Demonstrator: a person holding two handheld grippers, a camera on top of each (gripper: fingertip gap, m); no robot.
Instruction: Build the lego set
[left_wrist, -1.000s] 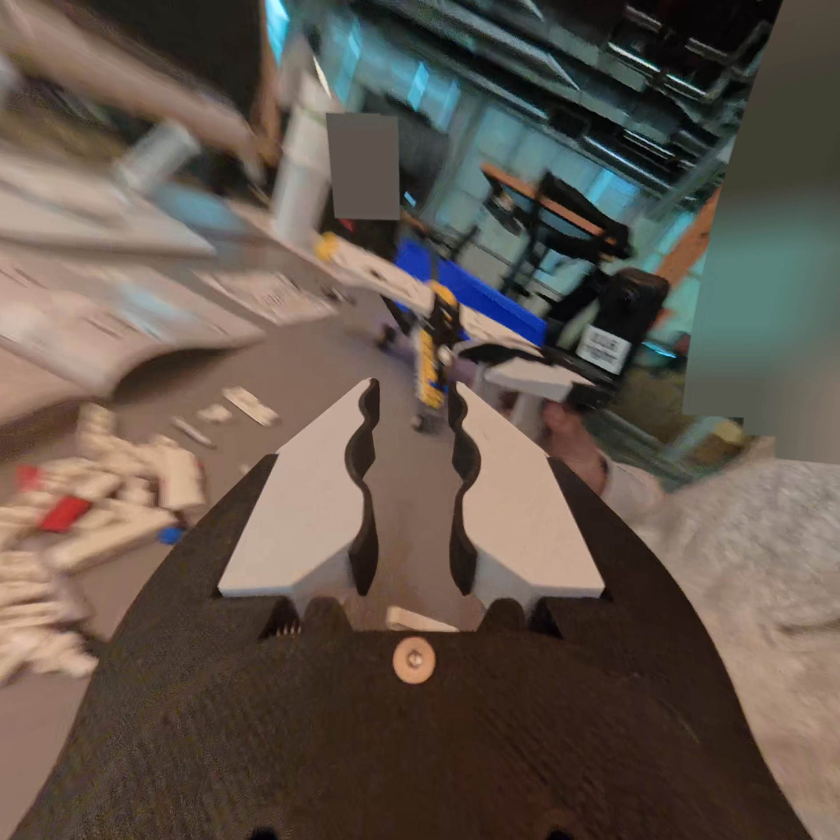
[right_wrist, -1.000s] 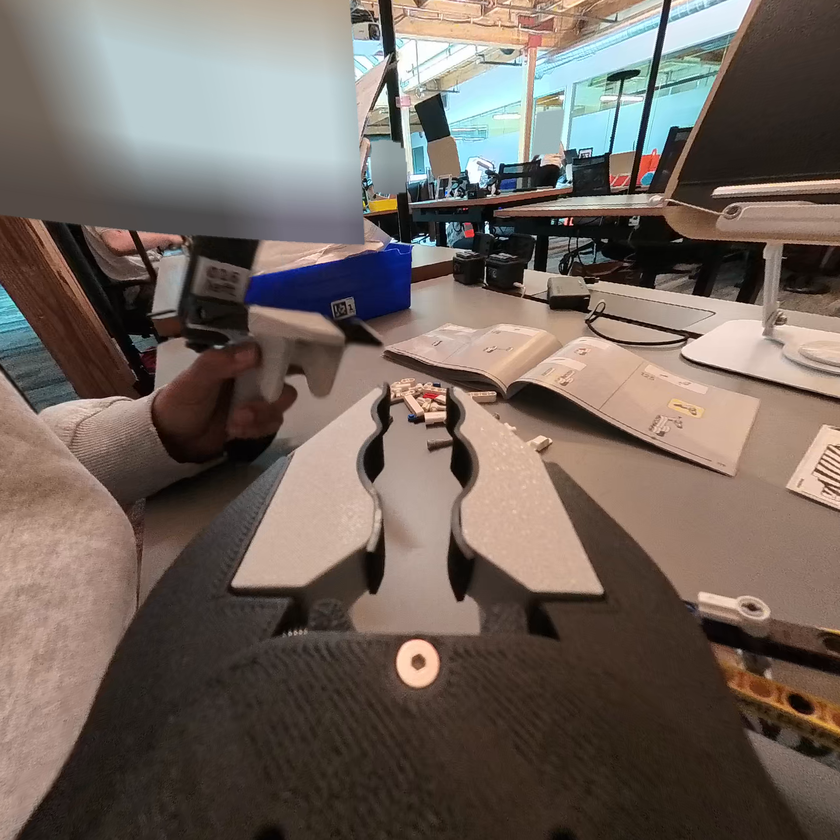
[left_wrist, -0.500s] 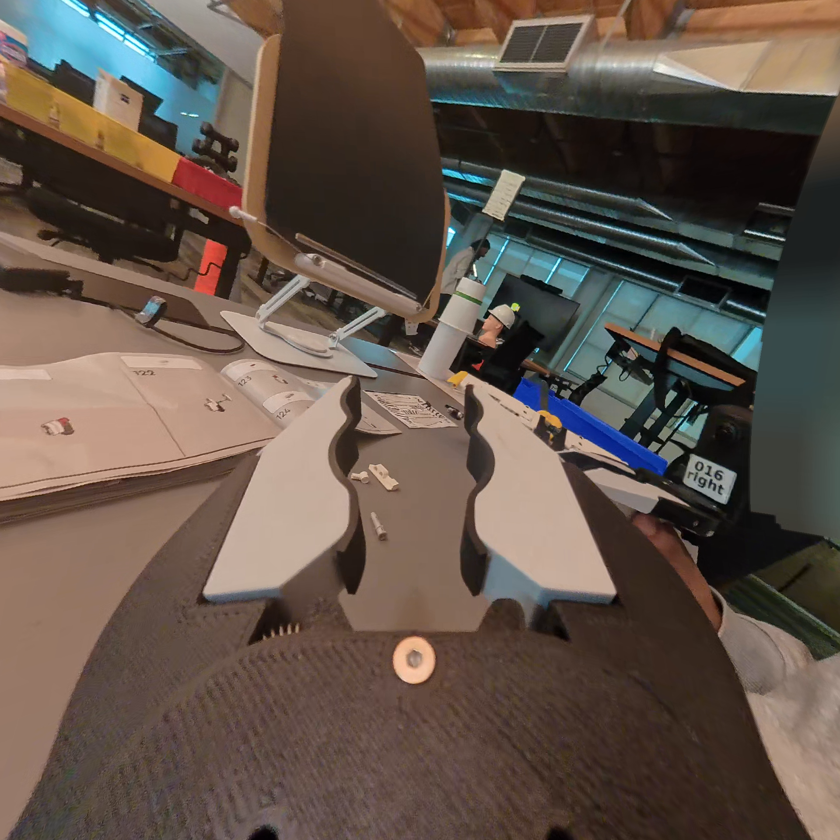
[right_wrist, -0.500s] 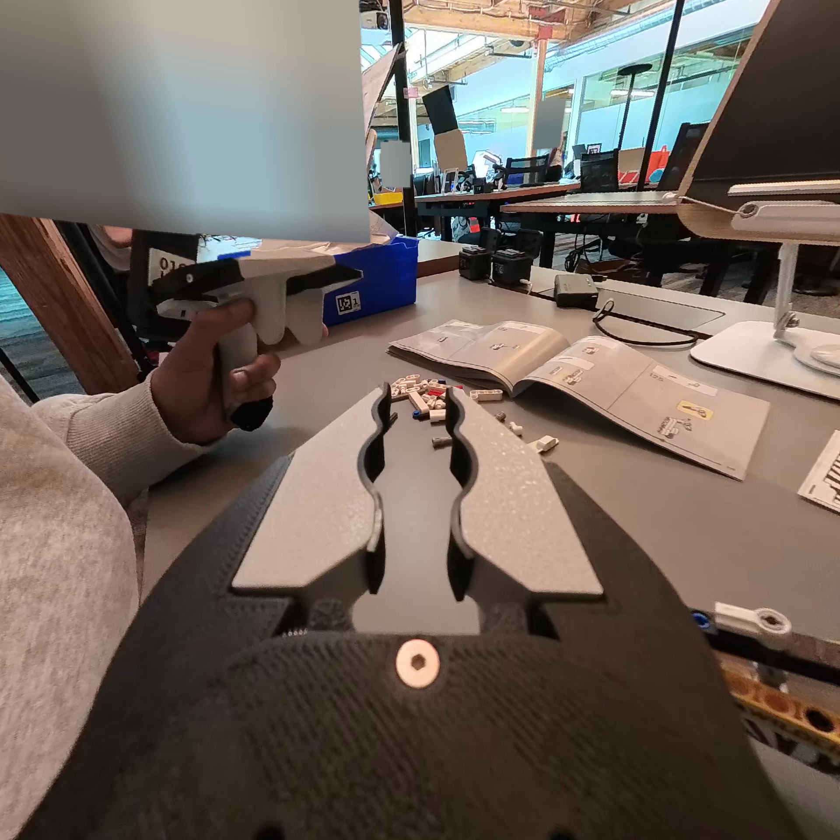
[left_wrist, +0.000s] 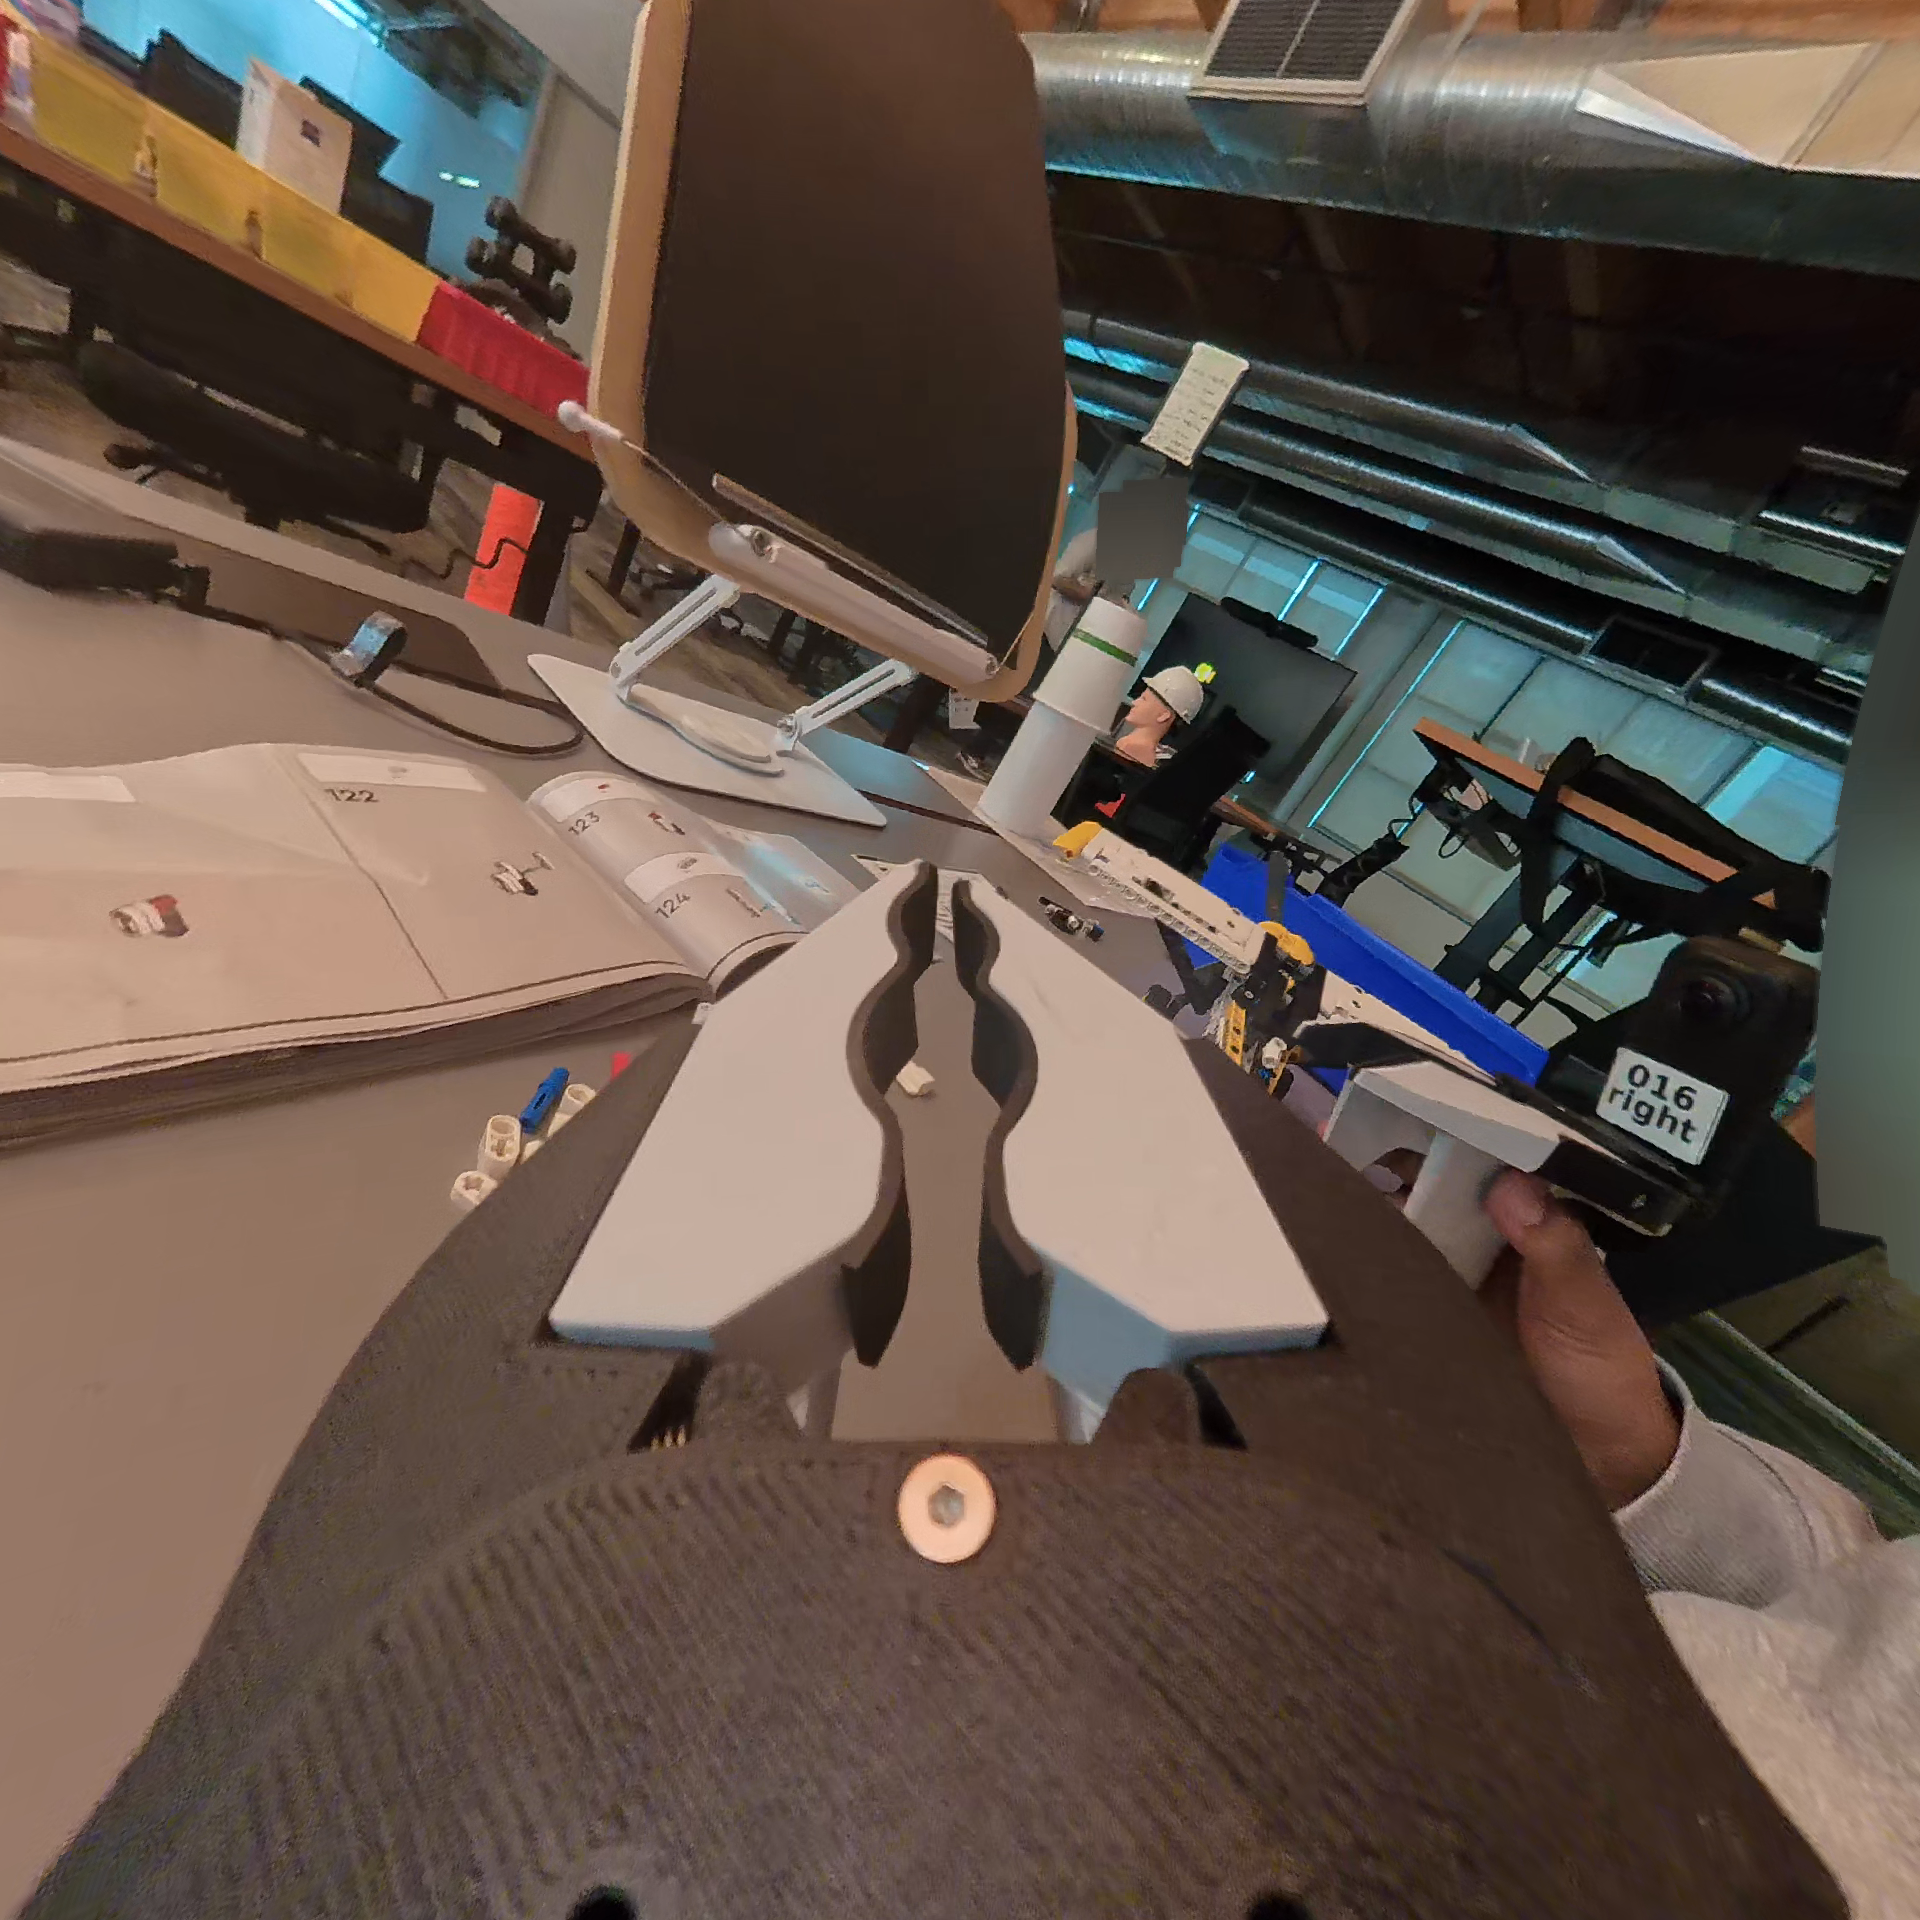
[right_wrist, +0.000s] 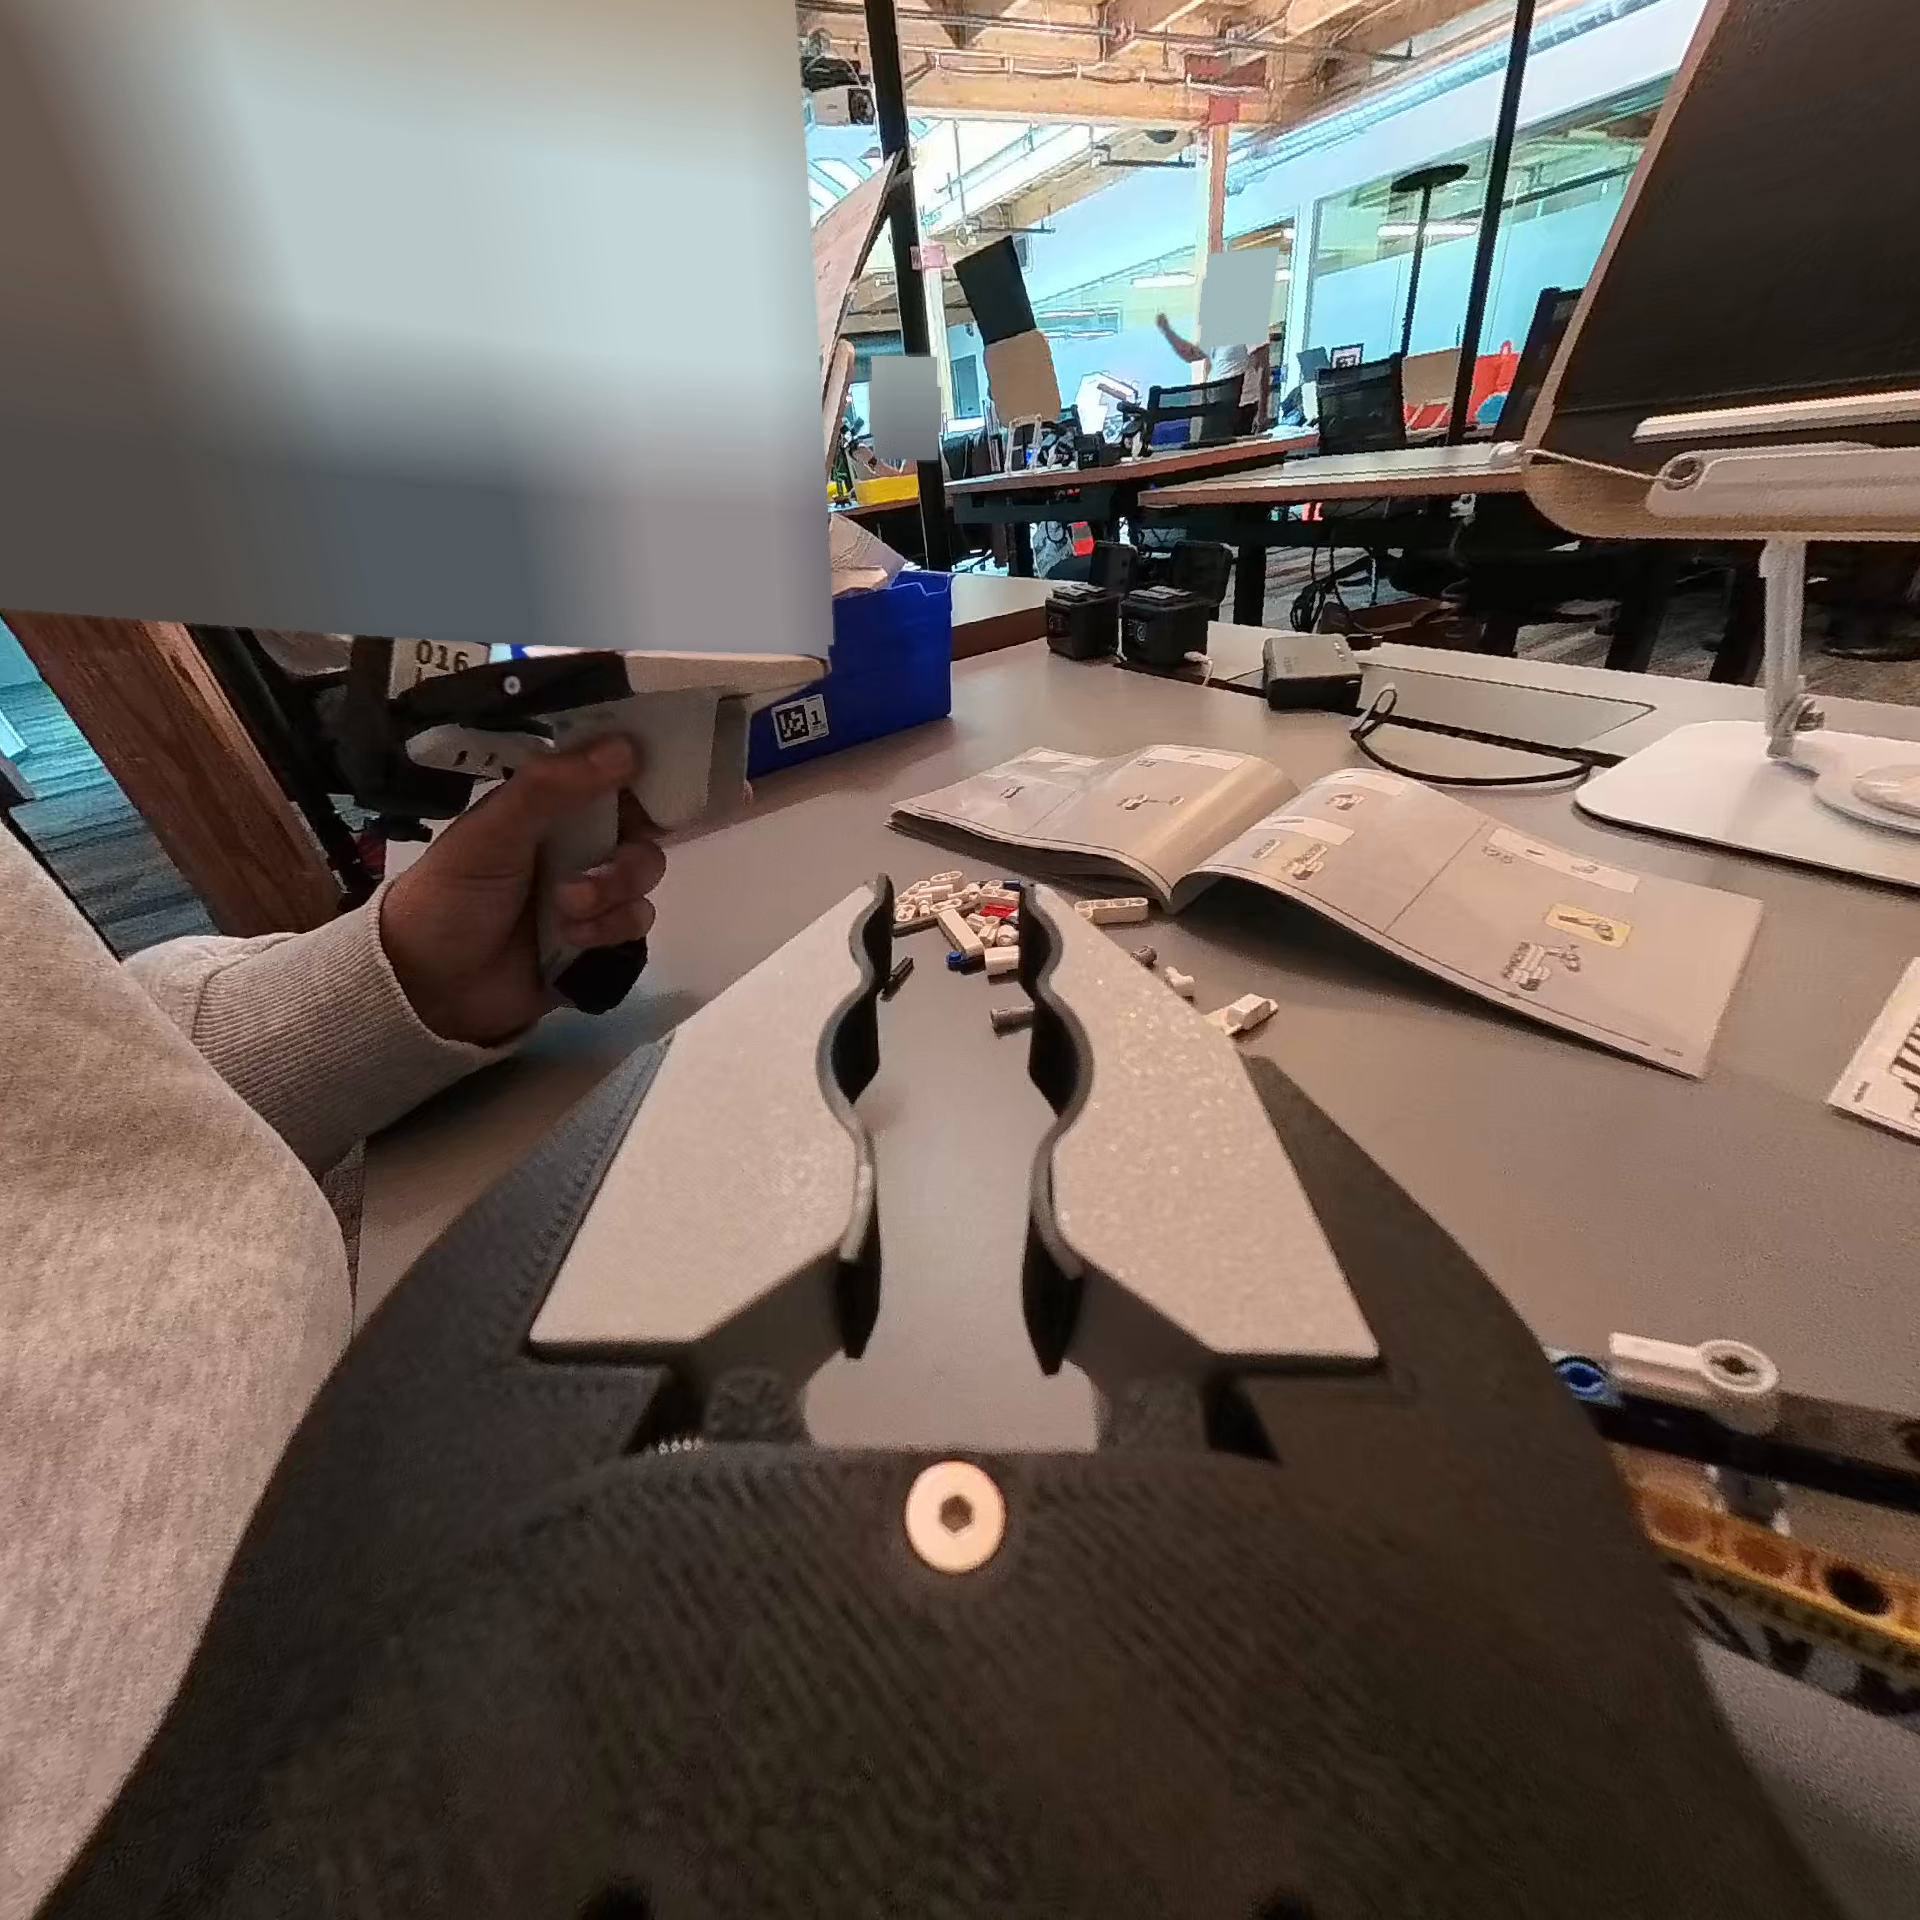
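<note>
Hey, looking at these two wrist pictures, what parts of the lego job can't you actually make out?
- Yellow-and-black lego model: right wrist view, cut off by the frame edge and that claw's body.
- Loose white lego pieces: left wrist view, mostly hidden behind the left claw.
- Open instruction booklet: drawings too small.

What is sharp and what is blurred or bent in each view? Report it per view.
Left wrist view: the instruction booklet and left gripper are sharp; wide-angle distortion tilts the tablet stand. Right wrist view: the loose lego pieces are crisp, the right gripper near the lens is slightly soft, and the table shows even light without glare.
</note>
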